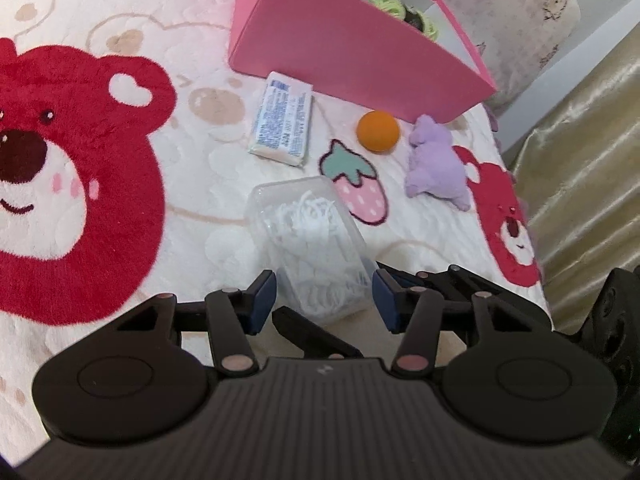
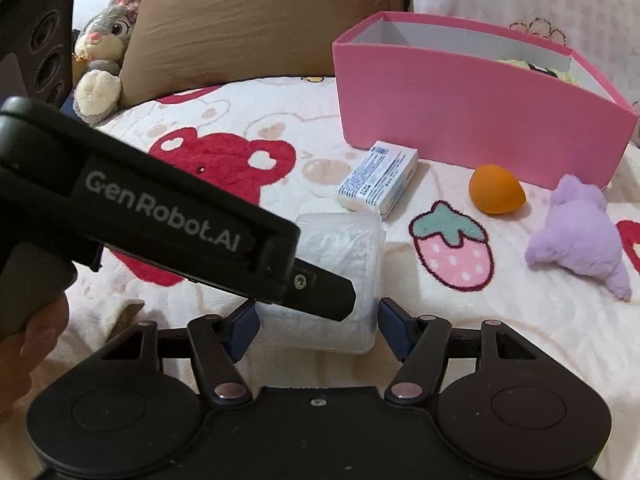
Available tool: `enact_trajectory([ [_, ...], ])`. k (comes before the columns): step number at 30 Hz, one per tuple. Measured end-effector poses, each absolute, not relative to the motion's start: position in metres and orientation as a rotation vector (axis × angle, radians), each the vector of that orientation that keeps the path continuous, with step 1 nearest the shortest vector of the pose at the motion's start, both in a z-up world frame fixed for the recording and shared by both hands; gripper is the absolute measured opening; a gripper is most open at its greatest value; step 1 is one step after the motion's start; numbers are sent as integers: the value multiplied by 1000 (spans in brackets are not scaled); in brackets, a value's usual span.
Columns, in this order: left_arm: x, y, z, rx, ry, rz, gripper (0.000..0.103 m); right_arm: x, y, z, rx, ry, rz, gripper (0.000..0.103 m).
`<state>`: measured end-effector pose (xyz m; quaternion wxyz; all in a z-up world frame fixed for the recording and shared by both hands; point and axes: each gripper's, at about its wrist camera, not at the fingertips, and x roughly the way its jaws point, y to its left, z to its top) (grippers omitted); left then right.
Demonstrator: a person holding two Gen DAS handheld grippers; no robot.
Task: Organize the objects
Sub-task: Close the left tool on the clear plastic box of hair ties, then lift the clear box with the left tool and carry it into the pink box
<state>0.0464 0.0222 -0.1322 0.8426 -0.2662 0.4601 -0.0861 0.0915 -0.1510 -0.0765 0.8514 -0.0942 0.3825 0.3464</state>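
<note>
Two grippers flank one clear floss-pick box (image 1: 316,248) on the bear blanket (image 1: 120,40).
Left gripper (image 1: 324,300): jaws narrowed around the box's near end, pads just beside its walls, contact unclear. Right gripper (image 2: 318,330): jaws likewise bracket it, not visibly pressing. Box looks light, stiff, slick plastic, probably crushable; best held across the long sides, mid-height. Further right lie a tissue pack (image 1: 282,120), orange sponge (image 1: 378,130), purple plush (image 1: 436,164), near the pink bin (image 1: 340,52).
</note>
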Motion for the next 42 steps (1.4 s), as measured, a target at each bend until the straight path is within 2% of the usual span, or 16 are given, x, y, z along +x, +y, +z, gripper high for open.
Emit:
enact_trajectory([
  [5, 49, 14, -128, -553, 978, -190, 51, 95, -157, -71, -186, 837, 716, 69],
  [6, 51, 13, -131, -559, 986, -188, 53, 96, -157, -72, -195, 846, 714, 69],
  [8, 60, 11, -142, -585, 1025, -202, 65, 100, -155, -79, -222, 883, 723, 69],
  [11, 69, 15, -161, -678, 1074, -180, 69, 100, -152, -92, -260, 926, 723, 69],
  [12, 70, 16, -163, -687, 1072, -175, 67, 97, -149, -93, -286, 908, 722, 69],
  [15, 66, 15, -161, -660, 1059, -139, 50, 98, -150, -89, -275, 905, 717, 69],
  [16, 63, 14, -159, -648, 1050, -140, 48, 99, -153, -87, -250, 914, 717, 69],
  [22, 50, 11, -125, -652, 988, -184, 47, 92, -168, -48, -197, 882, 716, 68],
  [33, 36, -28, -30, -458, 920, -226, 47, 80, -199, 29, -168, 786, 735, 68],
  [42, 52, -44, 29, -440, 900, -286, 47, 96, -220, 89, -174, 731, 715, 68],
])
